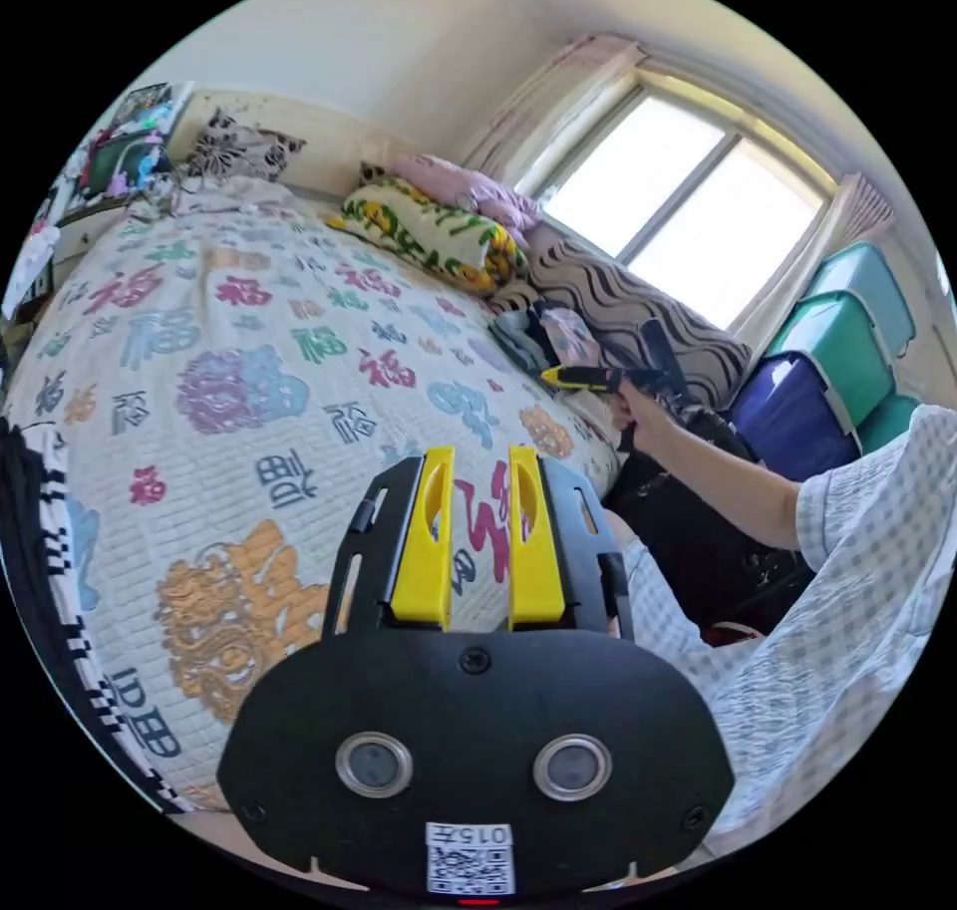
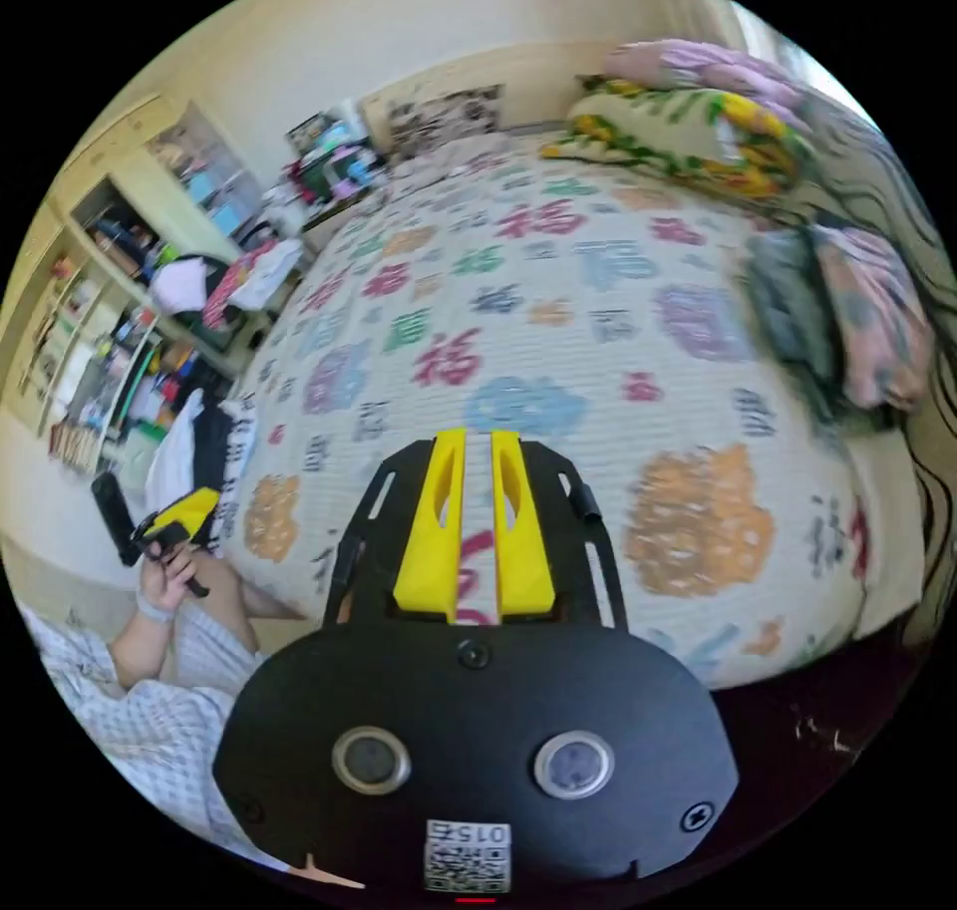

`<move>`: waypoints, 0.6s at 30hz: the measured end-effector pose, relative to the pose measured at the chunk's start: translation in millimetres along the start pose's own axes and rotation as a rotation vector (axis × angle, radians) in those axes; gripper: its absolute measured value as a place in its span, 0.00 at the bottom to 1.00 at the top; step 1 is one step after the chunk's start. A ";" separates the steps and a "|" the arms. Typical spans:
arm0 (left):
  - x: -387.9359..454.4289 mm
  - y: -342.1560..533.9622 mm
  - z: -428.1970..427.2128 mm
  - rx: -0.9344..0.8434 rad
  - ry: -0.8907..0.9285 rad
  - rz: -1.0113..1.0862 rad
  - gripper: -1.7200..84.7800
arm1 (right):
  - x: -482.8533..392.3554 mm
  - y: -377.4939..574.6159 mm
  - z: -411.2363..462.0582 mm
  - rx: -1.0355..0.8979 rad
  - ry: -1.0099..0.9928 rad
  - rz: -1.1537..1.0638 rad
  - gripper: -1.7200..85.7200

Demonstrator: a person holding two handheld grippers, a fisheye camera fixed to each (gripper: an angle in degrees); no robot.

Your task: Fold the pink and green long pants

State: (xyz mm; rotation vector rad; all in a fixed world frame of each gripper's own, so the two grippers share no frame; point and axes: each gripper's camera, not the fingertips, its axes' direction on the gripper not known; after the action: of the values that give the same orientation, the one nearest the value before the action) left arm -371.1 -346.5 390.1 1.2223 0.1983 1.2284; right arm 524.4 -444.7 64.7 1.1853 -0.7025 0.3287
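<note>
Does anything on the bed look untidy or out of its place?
Only the pink and green pants: they lie bunched in a heap at the quilt's edge near the striped cushion, not spread flat. Nothing looks spilled or damaged.

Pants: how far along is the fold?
Nothing looks done. The pink and green pants lie bunched at the bed's far edge beside the striped pillow. Nothing is in hand: left tongs and right tongs hover empty over the quilt. Left: fetching, spreading and folding.

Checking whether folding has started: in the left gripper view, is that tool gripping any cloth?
No: the left tool hangs over the patterned bedspread with nothing between its jaws.
</note>
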 end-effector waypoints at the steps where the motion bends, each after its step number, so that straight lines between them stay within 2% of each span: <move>1: 5.1 -2.2 23.1 -0.039 -0.002 -0.004 0.12 | 38.7 -3.3 -15.0 0.035 0.059 0.064 0.09; 8: 9.2 -20.2 151.0 -0.210 -0.051 -0.044 0.12 | 198.7 -43.0 -56.1 0.127 0.248 0.279 0.10; 13: 27.8 -53.0 264.2 -0.283 0.057 0.018 0.12 | 265.2 -86.8 -45.6 0.053 0.369 0.321 0.11; 15: 39.1 -67.2 297.0 -0.286 0.097 0.061 0.12 | 282.9 -97.0 -42.5 0.029 0.380 0.352 0.11; 18: 60.1 -90.7 347.9 -0.314 0.131 0.169 0.13 | 303.7 -105.9 -46.3 -0.014 0.292 0.385 0.07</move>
State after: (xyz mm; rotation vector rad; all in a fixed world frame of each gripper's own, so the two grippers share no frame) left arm -52.1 -492.4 489.3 0.9006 -0.0044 1.4276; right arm 827.6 -477.3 176.9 0.9580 -0.6718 0.8006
